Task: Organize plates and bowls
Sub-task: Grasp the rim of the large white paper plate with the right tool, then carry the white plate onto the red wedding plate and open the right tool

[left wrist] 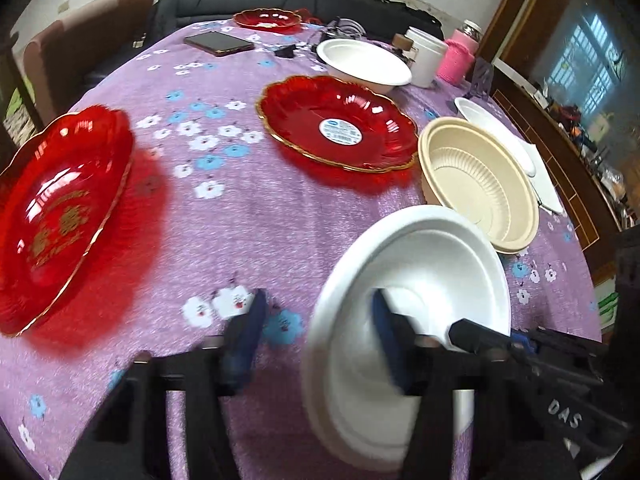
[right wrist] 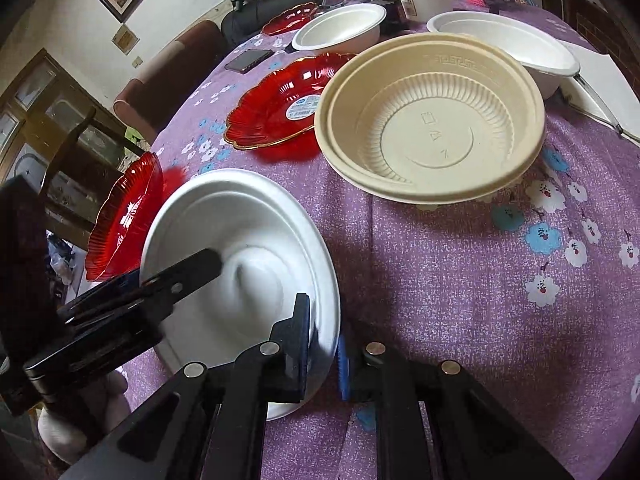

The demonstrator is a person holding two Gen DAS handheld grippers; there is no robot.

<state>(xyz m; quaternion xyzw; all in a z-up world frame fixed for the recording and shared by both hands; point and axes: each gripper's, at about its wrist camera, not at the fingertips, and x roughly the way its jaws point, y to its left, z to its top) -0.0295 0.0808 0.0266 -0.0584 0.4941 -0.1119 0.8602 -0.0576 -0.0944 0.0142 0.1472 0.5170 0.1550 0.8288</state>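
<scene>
A white bowl (left wrist: 420, 276) (right wrist: 256, 232) is lifted and tilted over the purple cloth. My right gripper (right wrist: 323, 350) is shut on its near rim, one finger inside, one outside. My left gripper (left wrist: 318, 332) is open; its right finger (left wrist: 390, 340) reaches inside the bowl, its left finger is outside over the cloth. A beige ribbed bowl (left wrist: 480, 184) (right wrist: 432, 120) sits just beyond. Red plates lie at the left (left wrist: 52, 216) (right wrist: 128, 216) and centre (left wrist: 340, 120) (right wrist: 276, 104). Two more white bowls (left wrist: 364, 64) (right wrist: 508, 40) stand further back.
A phone (left wrist: 218, 43), a third red plate (left wrist: 267, 19), a white jar (left wrist: 426, 54) and a pink cup (left wrist: 456, 60) are at the table's far end. Paper (right wrist: 600, 88) lies at the right edge. Chairs and a sofa surround the table.
</scene>
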